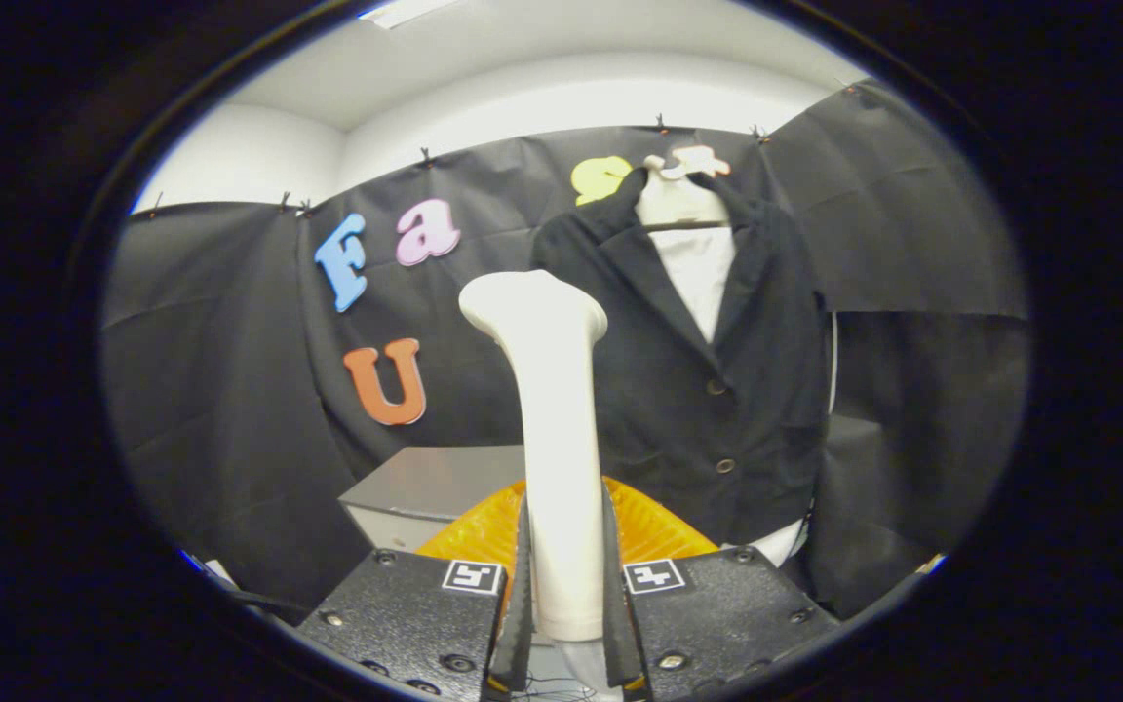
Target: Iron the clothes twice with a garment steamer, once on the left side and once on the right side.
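Gripper (566, 624) jaws closed tight on the garment steamer (550, 409) handle, both fingers pressing its sides. Steamer's long axis runs upright out of the jaws, head at top. Black jacket (708, 390) hangs beyond the jaws, ahead and off to the right, w/ steamer head level w/ its left lapel. Next move prob. forward-right to meet cloth.

Bright ceiling light (404, 10), sharp focus, curved edges
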The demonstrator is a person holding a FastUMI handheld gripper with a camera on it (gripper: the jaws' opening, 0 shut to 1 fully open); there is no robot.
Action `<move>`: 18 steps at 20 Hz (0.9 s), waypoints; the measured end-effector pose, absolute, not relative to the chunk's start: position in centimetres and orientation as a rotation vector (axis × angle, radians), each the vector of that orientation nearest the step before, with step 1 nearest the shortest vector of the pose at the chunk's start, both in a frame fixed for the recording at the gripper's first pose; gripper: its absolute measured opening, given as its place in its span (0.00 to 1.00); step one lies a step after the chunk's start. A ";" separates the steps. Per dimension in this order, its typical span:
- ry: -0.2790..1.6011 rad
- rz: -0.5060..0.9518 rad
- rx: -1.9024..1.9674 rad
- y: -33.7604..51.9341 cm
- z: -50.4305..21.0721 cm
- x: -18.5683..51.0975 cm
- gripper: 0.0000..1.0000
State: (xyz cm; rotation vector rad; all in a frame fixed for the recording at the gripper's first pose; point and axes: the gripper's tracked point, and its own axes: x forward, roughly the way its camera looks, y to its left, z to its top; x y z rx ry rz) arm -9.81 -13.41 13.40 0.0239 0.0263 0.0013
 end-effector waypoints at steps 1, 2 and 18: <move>0.013 -0.027 0.023 -14.7 14.0 -9.7 0.32; 0.005 -0.055 0.024 -15.9 14.4 -9.5 0.32; 0.031 -0.204 -0.041 -20.2 14.2 1.8 0.32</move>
